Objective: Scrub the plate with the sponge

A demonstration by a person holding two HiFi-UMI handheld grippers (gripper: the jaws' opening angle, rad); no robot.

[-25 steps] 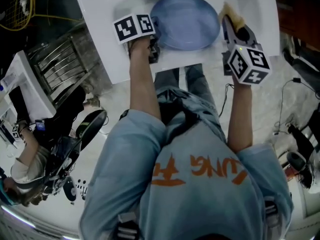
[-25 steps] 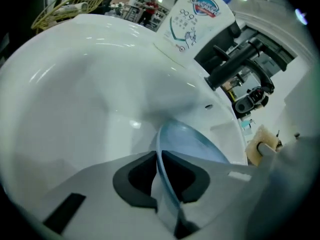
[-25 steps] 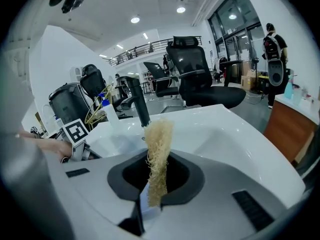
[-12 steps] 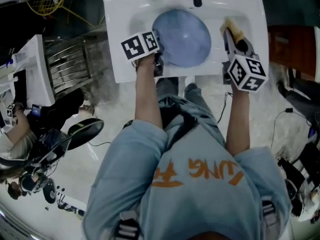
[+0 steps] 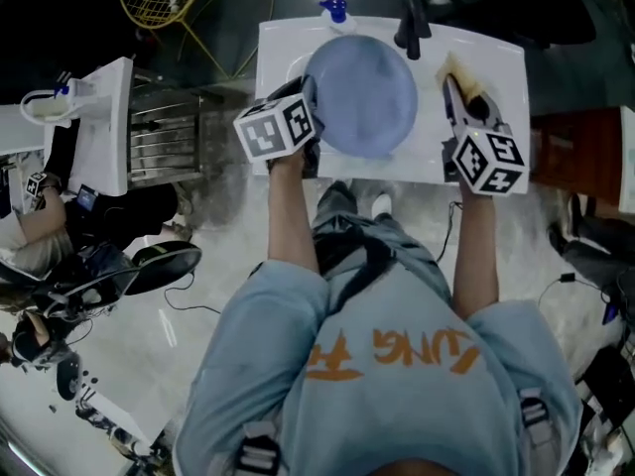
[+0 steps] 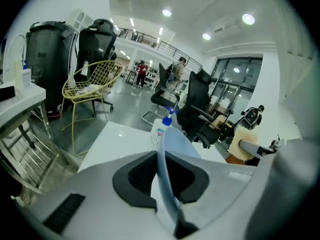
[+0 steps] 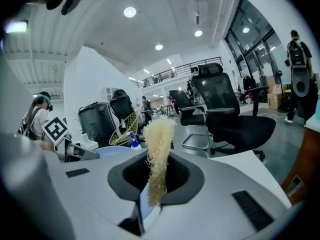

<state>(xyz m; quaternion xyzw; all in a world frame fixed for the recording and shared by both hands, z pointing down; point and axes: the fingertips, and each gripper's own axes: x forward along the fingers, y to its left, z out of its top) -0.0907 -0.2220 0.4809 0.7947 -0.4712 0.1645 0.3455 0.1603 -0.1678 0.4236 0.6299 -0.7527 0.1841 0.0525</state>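
A pale blue plate [image 5: 362, 92] hangs over the white sink [image 5: 486, 157], its face turned up toward the head camera. My left gripper [image 5: 310, 115] is shut on the plate's left rim; in the left gripper view the plate [image 6: 167, 171] runs edge-on between the jaws. To the plate's right, my right gripper [image 5: 458, 89] is shut on a yellow fibrous sponge [image 5: 459, 69]. In the right gripper view the sponge [image 7: 159, 154] stands up from the jaws, apart from the plate [image 7: 112, 151].
A black tap [image 5: 413, 26] and a blue-capped bottle [image 5: 335, 10] stand at the sink's back edge. A metal rack [image 5: 164, 132] and a white table [image 5: 99, 127] sit to the left, with a person [image 5: 30, 221] there. Black office chairs [image 7: 230, 111] stand behind the sink.
The head view has swung, so the sink sits lower and more to the right in frame. The plate has tipped up, with its face more toward the camera. Both grippers keep their hold.
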